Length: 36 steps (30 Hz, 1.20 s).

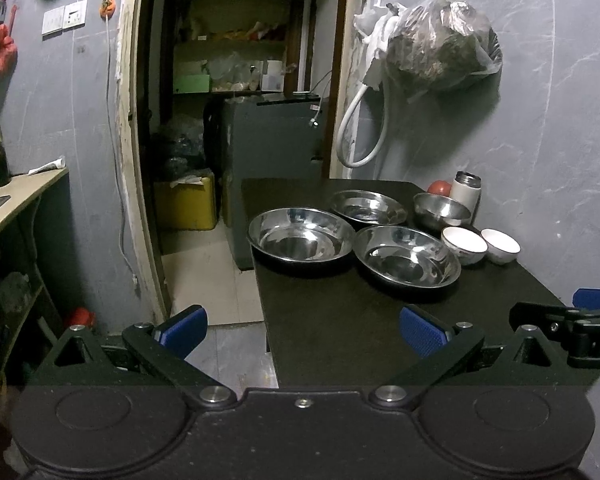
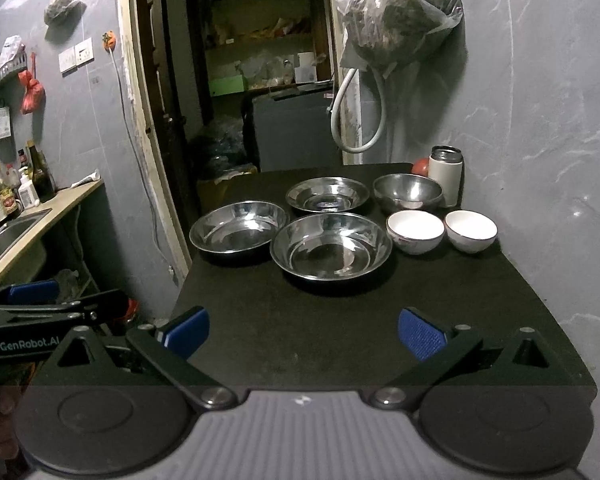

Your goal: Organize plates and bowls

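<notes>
A dark table (image 2: 340, 340) stands against a grey marbled wall, carrying all the dishes at its far half. Three shallow steel plates sit close together: a near steel plate (image 2: 331, 246), a left steel plate (image 2: 238, 226) by the table's left edge, and a far steel plate (image 2: 327, 195) behind them. To the right stand a deep steel bowl (image 2: 407, 192) and two white ceramic bowls, the inner white bowl (image 2: 415, 231) and the outer white bowl (image 2: 470, 230), just beside each other. A white flask (image 2: 446, 176) and something red sit behind them.

Nothing is stacked yet. A good start is probably nesting like with like: gripping one plate by its rim, lifting it clear, and lowering it squarely into another so the steel does not slide or clatter.

The left claw (image 1: 303, 330) hovers low over the table's near left corner, spread wide and empty. The right claw (image 2: 303, 331) hovers over the near edge, level, also spread wide and empty, aimed at the near steel plate. Both are well apart from the dishes.
</notes>
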Motion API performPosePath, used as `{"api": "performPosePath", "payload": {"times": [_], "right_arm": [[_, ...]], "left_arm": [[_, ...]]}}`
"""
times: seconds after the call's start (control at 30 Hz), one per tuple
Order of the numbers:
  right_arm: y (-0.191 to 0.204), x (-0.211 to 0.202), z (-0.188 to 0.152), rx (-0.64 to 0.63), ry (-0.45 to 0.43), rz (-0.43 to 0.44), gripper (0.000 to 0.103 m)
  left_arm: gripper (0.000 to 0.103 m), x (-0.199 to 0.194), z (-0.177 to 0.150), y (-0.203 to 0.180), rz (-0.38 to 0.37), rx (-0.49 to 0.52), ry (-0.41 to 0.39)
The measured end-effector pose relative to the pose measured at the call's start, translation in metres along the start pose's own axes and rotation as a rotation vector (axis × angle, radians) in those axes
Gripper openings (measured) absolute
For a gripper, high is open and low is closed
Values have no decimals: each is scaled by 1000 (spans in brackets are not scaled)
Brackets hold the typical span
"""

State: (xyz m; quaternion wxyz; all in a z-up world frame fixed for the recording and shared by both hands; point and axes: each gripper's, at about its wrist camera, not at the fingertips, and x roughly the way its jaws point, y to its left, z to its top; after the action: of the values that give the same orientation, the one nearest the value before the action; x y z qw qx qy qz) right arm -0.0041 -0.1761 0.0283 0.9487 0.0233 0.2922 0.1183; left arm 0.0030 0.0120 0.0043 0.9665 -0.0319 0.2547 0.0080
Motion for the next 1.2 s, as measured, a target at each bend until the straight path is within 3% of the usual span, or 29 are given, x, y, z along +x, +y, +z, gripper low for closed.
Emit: {"api": "performPosePath", "payload": {"times": [0.43,0.87,1.2], "right_arm": [[-14,24,4,19,33,19,103],[-45,75,23,27,83,74,103],[-50,118,37,43,93,158,103]], "left_arm": [[102,25,2,-4,14,3,37],[102,83,19,-22,39,16,122],[102,124,50,8,139,-53,216]]}}
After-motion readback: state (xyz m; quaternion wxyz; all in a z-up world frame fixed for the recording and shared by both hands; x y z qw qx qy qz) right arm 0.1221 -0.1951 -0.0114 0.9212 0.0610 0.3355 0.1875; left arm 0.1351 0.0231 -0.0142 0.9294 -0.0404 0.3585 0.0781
